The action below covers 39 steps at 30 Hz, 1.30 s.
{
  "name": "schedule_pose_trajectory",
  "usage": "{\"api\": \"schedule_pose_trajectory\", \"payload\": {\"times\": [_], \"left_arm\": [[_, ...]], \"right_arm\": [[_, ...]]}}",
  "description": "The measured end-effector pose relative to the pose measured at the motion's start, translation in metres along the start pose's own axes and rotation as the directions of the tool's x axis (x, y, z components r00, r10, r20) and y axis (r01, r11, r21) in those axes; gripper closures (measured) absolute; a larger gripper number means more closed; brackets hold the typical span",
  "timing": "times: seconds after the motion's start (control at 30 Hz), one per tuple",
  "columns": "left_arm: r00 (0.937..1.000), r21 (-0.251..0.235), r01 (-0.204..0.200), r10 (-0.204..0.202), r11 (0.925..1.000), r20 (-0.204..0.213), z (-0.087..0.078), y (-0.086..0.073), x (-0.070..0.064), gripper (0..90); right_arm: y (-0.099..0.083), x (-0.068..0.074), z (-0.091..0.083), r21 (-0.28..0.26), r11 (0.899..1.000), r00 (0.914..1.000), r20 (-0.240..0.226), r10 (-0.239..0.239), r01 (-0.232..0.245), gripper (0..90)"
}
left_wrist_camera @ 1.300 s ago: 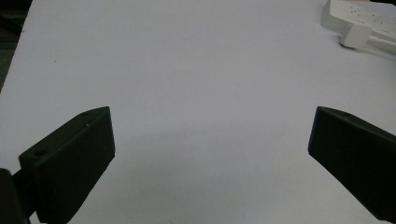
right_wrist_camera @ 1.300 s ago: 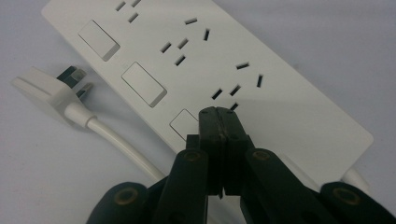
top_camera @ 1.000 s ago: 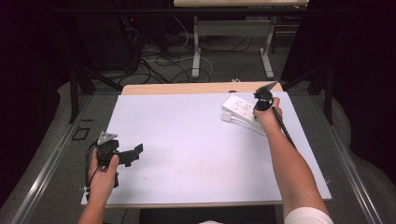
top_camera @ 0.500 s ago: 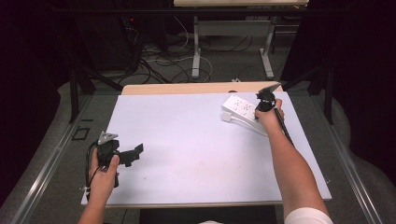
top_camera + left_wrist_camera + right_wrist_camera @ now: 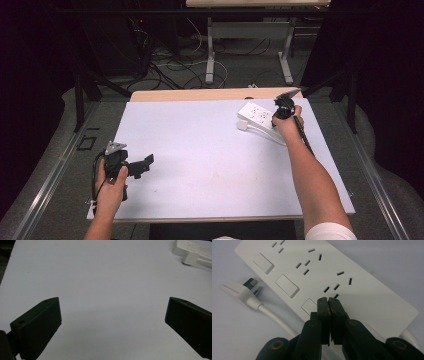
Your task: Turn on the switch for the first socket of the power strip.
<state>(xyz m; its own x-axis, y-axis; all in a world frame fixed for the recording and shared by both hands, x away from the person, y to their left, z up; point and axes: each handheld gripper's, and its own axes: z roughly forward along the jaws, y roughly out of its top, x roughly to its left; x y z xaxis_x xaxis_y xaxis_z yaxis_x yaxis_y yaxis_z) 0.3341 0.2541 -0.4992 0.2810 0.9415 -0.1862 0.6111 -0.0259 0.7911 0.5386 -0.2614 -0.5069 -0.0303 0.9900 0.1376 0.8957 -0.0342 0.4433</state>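
Right claw [image 5: 328, 301]: jaws pressed together, tips over power strip [image 5: 317, 277] by its nearest switch [image 5: 308, 307].
Plug [image 5: 244, 290]: beside the strip.
Left claw [image 5: 112, 322]: jaws wide apart, nothing between.

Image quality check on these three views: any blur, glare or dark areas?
High view: dim and soft, surroundings nearly black, white rectangular power strip small. Left gripper view: even light, black left gripper jaws wide apart, slightly soft. Right gripper view: sharp socket slots, closed black right gripper casts little shadow, no glare.

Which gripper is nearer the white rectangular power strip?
Right. The right gripper hangs shut directly over the white rectangular power strip; the left gripper sits open far across the table.
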Motion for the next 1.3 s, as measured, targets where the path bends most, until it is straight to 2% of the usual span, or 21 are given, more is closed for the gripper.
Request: {"api": "schedule_pose_trajectory", "payload": {"times": [0.13,0.37,0.47,0.57,0.9,1.03,1.13,1.2,1.27,1.3], "left_arm": [[1.0,0.002,0.001,-0.001,1.0,0.001,0.0001,-0.0001,0.0,0.6],[1.0,0.002,0.001,-0.001,1.0,0.0,0.0001,-0.0001,0.0001,0.6],[1.0,-0.001,-0.001,0.001,1.0,-0.002,-0.0001,0.0,0.0001,0.6],[1.0,0.0,-0.002,0.002,1.0,-0.001,-0.0001,-0.0001,-0.0001,0.6],[1.0,0.001,0.0,0.0,1.0,-0.001,0.0002,-0.0002,0.0001,0.6],[1.0,0.005,-0.001,0.001,1.0,-0.002,0.0001,-0.0002,-0.0002,0.6],[1.0,0.001,-0.001,0.001,1.0,-0.002,-0.0001,-0.0002,0.0,0.6],[1.0,-0.001,-0.002,0.002,1.0,-0.003,-0.0001,-0.0002,0.0003,0.6],[1.0,0.001,0.0,0.0,1.0,-0.002,0.0,-0.0003,0.0001,0.6],[1.0,0.002,-0.001,0.001,1.0,-0.001,0.0001,-0.0003,0.0,0.6]], "right_arm": [[-0.0005,0.0007,0.0013,-0.004,1.0,0.9998,0.01,-0.015,0.015,87.8],[-0.0006,0.0006,0.001,-0.002,1.0,1.0,-0.002,-0.005,0.005,87.8],[-0.0004,0.0011,0.0006,0.008,1.0,0.9999,0.012,-0.006,0.006,87.7],[-0.0008,0.0005,0.0013,-0.004,1.0,1.0,-0.003,-0.004,0.004,87.7],[-0.0004,0.0001,0.0012,0.002,1.0,1.0,-0.004,0.002,-0.002,88.0],[-0.0011,-0.0024,0.0012,0.005,1.0,0.9998,-0.014,-0.015,0.015,88.1],[-0.0028,-0.003,0.003,0.01,1.0,0.9999,0.011,-0.008,0.008,90.0],[-0.0031,-0.003,0.0029,0.001,1.0,0.9998,-0.012,0.014,-0.014,90.0],[-0.0034,-0.0031,0.003,-0.003,1.0,0.9998,-0.012,0.016,-0.016,90.0],[-0.004,-0.0046,0.0027,0.0,1.0,0.9999,-0.013,-0.001,0.001,90.0]]}}
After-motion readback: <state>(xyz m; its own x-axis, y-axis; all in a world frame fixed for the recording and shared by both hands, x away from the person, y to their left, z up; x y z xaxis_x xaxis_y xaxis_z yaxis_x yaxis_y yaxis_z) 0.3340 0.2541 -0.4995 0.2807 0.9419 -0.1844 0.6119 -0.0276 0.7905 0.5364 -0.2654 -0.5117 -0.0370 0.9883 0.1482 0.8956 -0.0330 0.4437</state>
